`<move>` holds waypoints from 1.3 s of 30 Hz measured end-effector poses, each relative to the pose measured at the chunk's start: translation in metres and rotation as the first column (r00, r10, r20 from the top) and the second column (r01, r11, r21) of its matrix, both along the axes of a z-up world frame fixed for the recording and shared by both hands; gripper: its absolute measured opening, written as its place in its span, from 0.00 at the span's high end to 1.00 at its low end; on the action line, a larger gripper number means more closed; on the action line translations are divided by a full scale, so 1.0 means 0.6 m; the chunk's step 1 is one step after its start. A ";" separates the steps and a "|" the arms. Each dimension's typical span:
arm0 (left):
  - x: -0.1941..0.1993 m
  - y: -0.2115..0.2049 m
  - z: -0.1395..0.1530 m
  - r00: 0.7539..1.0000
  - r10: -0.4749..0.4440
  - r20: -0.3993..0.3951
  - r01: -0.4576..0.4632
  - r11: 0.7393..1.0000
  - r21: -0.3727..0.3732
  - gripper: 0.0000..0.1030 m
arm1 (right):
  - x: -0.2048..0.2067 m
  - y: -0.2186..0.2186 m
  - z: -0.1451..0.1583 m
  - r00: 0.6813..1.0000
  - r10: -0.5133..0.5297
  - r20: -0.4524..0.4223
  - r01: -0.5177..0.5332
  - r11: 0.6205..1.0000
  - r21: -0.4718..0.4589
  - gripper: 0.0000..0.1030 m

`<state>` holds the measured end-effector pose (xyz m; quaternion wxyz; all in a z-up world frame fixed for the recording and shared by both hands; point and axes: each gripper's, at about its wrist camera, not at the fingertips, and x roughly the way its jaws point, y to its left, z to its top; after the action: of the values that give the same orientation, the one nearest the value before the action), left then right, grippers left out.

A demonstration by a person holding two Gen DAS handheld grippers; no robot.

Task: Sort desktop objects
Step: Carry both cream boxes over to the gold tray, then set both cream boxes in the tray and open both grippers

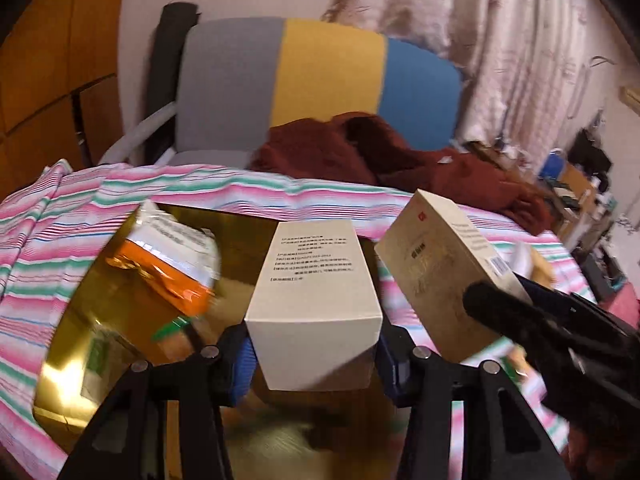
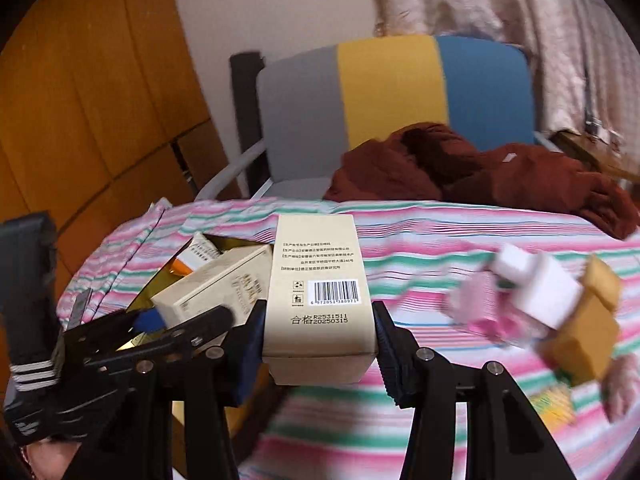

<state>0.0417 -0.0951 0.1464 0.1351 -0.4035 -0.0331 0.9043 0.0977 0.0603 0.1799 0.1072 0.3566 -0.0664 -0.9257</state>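
Left gripper (image 1: 314, 364) clamps a cream printed carton (image 1: 316, 280) over the shiny gold tray (image 1: 80, 304), right gripper (image 2: 318, 354) clamps a barcoded beige carton (image 2: 320, 292) above the striped cloth (image 2: 420, 240); carry both level, release low inside the tray.

Chair (image 1: 320, 76), maroon garment (image 2: 480, 168), curtain (image 1: 500, 40)

Warm dim indoor light; glare on gold tray (image 1: 120, 300); motion blur at right; heavy fisheye bending, dark corners.
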 end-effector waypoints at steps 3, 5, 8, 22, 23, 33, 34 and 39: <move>-0.048 -0.030 -0.030 0.998 0.031 0.059 -0.032 0.999 0.012 0.51 | -0.043 -0.048 -0.025 0.999 0.008 0.047 -0.009 0.999 0.032 0.51; -0.077 -0.044 -0.049 0.995 0.057 0.083 -0.056 0.998 -0.013 0.51 | -0.069 -0.071 -0.041 0.997 -0.002 0.072 -0.002 0.998 0.056 0.51; -0.101 -0.058 -0.063 0.992 0.069 0.104 -0.067 0.998 -0.019 0.51 | -0.092 -0.097 -0.046 0.998 -0.018 0.066 0.010 0.992 0.123 0.51; -0.122 -0.138 -0.074 0.959 0.132 0.249 -0.139 0.990 0.009 0.43 | -0.168 -0.138 -0.086 0.985 -0.008 0.173 -0.005 0.997 0.073 0.50; -0.120 -0.143 -0.071 0.959 0.137 0.249 -0.144 0.989 0.010 0.43 | -0.173 -0.139 -0.090 0.982 -0.002 0.188 -0.008 0.999 0.052 0.49; -0.110 -0.146 -0.081 0.957 0.083 0.277 -0.104 0.993 0.061 0.36 | -0.142 -0.110 -0.067 0.985 0.057 0.163 -0.048 0.997 -0.056 0.41; -0.108 -0.143 -0.079 0.960 0.077 0.270 -0.101 0.992 0.074 0.36 | -0.135 -0.108 -0.062 0.986 0.056 0.157 -0.051 0.998 -0.037 0.42; -0.111 -0.110 -0.078 0.967 0.038 0.253 -0.070 0.991 0.116 0.37 | -0.123 -0.094 -0.049 0.990 0.030 0.139 -0.026 0.999 -0.033 0.57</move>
<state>-0.0246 -0.1614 0.0995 0.1300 -0.5040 -0.1171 0.8458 0.0241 0.0037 0.1503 0.1208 0.4198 -0.0833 -0.8957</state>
